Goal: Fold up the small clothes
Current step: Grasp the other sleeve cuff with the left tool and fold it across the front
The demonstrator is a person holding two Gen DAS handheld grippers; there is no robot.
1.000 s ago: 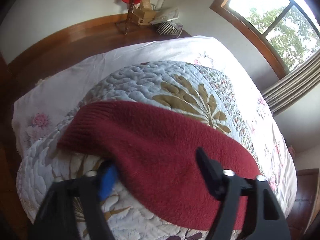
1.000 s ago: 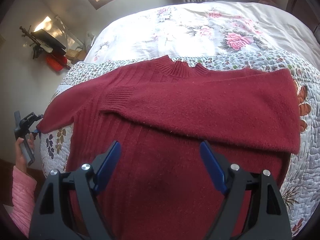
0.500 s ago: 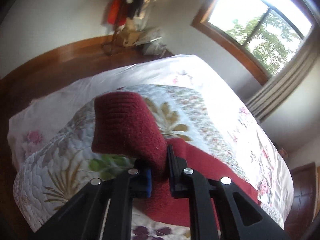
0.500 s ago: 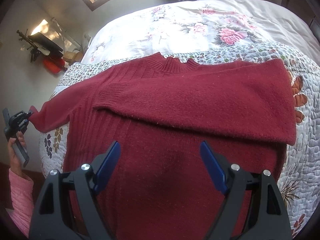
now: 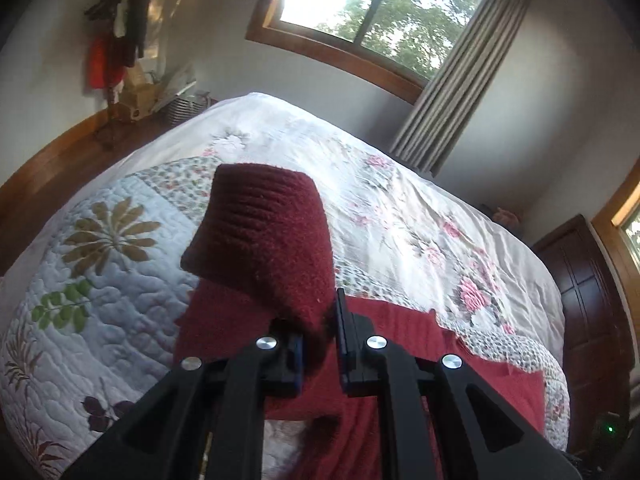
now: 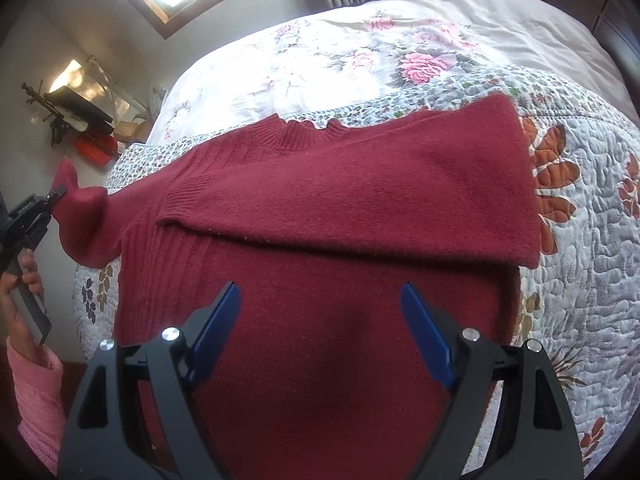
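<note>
Left gripper (image 5: 320, 344): its black fingers are standing narrow, pinching the cuff end of the dark red knitted sweater's sleeve (image 5: 268, 240); the blue pad on one finger is barely showing behind the wool.
Right gripper (image 6: 320, 332): its blue-padded fingers are spread wide and holding nothing, hovering over the lower body of the dark red knitted sweater (image 6: 320, 240); whether they are touching the knit cannot be told.
Hidden: the sweater's hem is lying under the right gripper's frame and is cut off at the bottom edge; the pinched stretch of sleeve is buried between the left fingers.
Hard to make out: in the right wrist view the left gripper (image 6: 56, 196) is showing only as a small black shape at the far left edge, with the person's hand (image 6: 20, 292) and pink sleeve (image 6: 36, 400) below it.
Sweater position: it is lying flat on the quilted floral bedspread (image 6: 580, 220), collar toward the window wall.
Long axis: the body is running from collar to hem, toward the right wrist camera; one sleeve is lying folded across the chest, crosswise.
Held sleeve: it is lifting off the quilted floral bedspread (image 5: 100, 280) at the sweater's left side, its ribbed cuff rising upward past the fingers.
Surroundings: a wood-framed window (image 5: 372, 12) and grey curtain (image 5: 452, 92) are standing beyond the bed.
</note>
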